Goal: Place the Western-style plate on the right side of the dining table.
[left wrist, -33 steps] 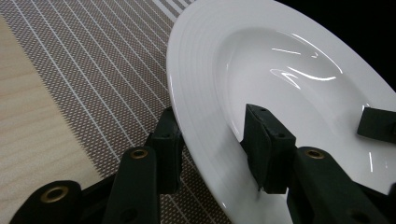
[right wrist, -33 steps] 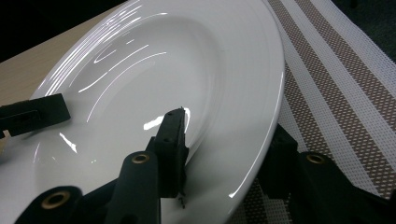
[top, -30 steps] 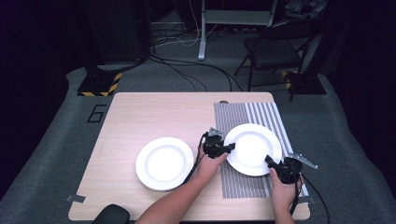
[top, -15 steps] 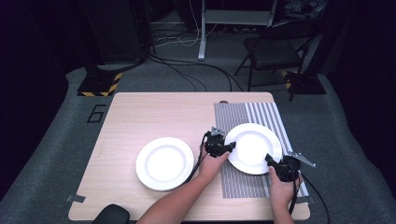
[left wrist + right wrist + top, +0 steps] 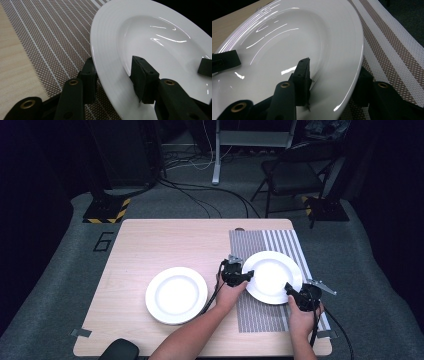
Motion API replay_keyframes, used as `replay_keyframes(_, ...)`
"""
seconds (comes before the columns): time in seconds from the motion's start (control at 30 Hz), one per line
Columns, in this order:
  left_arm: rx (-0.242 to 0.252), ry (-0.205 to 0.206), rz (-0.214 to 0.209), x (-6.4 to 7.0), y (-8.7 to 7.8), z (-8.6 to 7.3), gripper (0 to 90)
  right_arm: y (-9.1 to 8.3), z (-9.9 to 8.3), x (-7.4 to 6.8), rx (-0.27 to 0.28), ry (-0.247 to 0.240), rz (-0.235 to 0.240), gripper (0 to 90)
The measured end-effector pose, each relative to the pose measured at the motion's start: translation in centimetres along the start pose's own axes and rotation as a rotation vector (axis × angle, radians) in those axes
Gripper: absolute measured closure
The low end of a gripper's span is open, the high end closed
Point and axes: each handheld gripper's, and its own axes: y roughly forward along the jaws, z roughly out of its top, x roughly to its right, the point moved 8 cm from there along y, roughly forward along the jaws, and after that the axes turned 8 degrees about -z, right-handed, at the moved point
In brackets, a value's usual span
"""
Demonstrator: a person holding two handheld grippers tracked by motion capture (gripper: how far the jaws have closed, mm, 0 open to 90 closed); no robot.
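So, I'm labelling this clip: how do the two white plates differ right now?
The right plate is over the striped mat; the left plate rests on bare wood. The left gripper and right gripper clamp the right plate's rim; the left plate is untouched. Both look white, round and empty.

Bare forearms, black left gripper [image 5: 243, 276] and right gripper [image 5: 292, 292], brass-ringed screw holes, trailing black cables

Beyond the far edge of the table [image 5: 150, 245], a black folding chair [image 5: 292, 172] stands on the grey carpet, with dark cables [image 5: 200, 195] near it. A base with yellow-black stripes [image 5: 106, 211] sits off the far left corner. Grey tape [image 5: 81, 333] sticks out at the near left corner.
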Motion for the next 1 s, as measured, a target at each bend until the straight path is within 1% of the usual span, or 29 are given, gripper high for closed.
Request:
replay_keyframes(0.1, -0.004, 0.004, 0.008, -0.2, 0.0, 0.0, 57.4, 0.2, -0.1, 0.0, -0.004, 0.009, -0.002, 56.0)
replay_keyframes(0.2, 0.004, 0.002, 0.015, -0.3, 0.2, 0.0, 57.4, 0.5, 0.0, -0.1, 0.001, -0.001, -0.006, 56.0)
replay_keyframes(0.27, 0.012, 0.007, 0.017, -0.3, 0.3, 0.1, 57.4, 0.7, 0.0, 0.0, 0.003, 0.003, -0.015, 55.9)
replay_keyframes(0.3, 0.011, -0.004, 0.013, -0.2, 0.4, 0.0, 57.4, 0.9, 0.0, 0.1, 0.005, -0.001, -0.018, 55.9)
replay_keyframes(0.37, 0.000, 0.000, 0.009, -0.4, 0.5, -0.1, 57.3, 1.1, -0.1, 0.2, 0.002, 0.003, -0.029, 55.9)
replay_keyframes(0.4, -0.001, -0.007, 0.014, -0.4, 0.6, -0.2, 57.3, 1.1, -0.1, 0.2, 0.002, 0.003, -0.029, 55.9)
replay_keyframes(0.47, -0.007, -0.003, 0.022, -0.5, 0.6, -0.4, 57.1, 1.2, -0.2, 0.2, -0.003, 0.007, -0.039, 55.9)
replay_keyframes(0.53, -0.004, -0.003, 0.022, -0.6, 0.7, -0.4, 56.9, 1.3, -0.2, 0.1, -0.001, 0.003, -0.039, 55.8)
replay_keyframes(0.57, -0.010, 0.010, 0.029, -0.7, 0.6, -0.4, 57.0, 1.3, -0.2, 0.1, -0.002, 0.004, -0.039, 55.8)
replay_keyframes(0.63, -0.009, 0.009, 0.034, -0.8, 0.7, -0.3, 56.9, 1.4, -0.2, 0.1, -0.003, -0.002, -0.039, 55.8)
replay_keyframes(0.87, -0.009, 0.007, 0.031, -0.9, 0.8, -0.4, 57.0, 1.6, -0.4, 0.1, -0.018, 0.012, -0.041, 55.6)
replay_keyframes(0.9, -0.009, 0.008, 0.031, -0.9, 0.8, -0.4, 57.0, 1.6, -0.4, 0.2, -0.017, 0.008, -0.042, 55.6)
replay_keyframes(1.0, -0.008, 0.017, 0.032, -0.8, 0.8, -0.3, 56.9, 1.8, -0.4, 0.3, -0.022, 0.019, -0.045, 55.7)
